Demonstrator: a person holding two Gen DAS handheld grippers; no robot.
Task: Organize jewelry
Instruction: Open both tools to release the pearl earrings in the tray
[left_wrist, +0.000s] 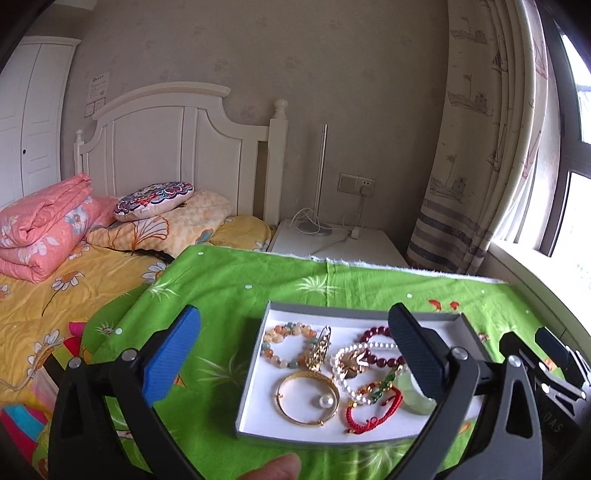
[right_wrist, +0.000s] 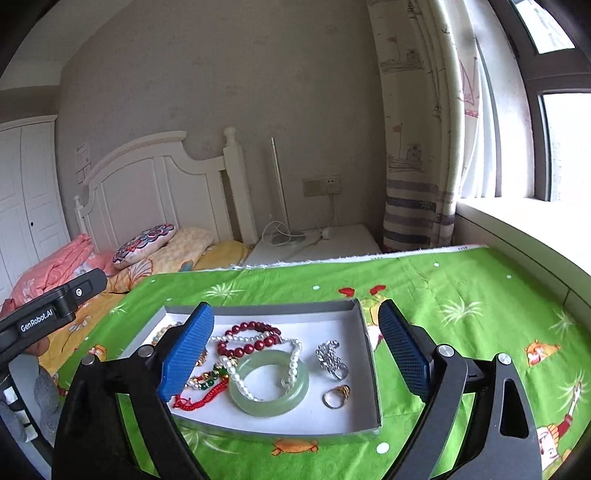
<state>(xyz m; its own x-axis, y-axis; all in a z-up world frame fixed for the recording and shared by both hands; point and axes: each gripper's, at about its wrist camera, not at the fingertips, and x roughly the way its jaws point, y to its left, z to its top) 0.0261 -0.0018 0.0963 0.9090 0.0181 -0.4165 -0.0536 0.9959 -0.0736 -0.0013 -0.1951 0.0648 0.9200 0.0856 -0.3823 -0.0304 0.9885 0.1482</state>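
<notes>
Green cloth (right_wrist: 461, 288) with white sprigs, white-lined grey tray (right_wrist: 364, 332), pale-green bangle (right_wrist: 271, 404), dark-red beads (right_wrist: 255, 326).

A green cloth (left_wrist: 229, 280) covers the table beside a bed (left_wrist: 74, 280), nightstand (left_wrist: 354, 243) and curtain (left_wrist: 476, 147).

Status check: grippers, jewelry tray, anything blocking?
Left gripper open, empty, above tray. Right gripper open, empty. Pearl strand draped over jade bangle, tangled with red beads.
</notes>
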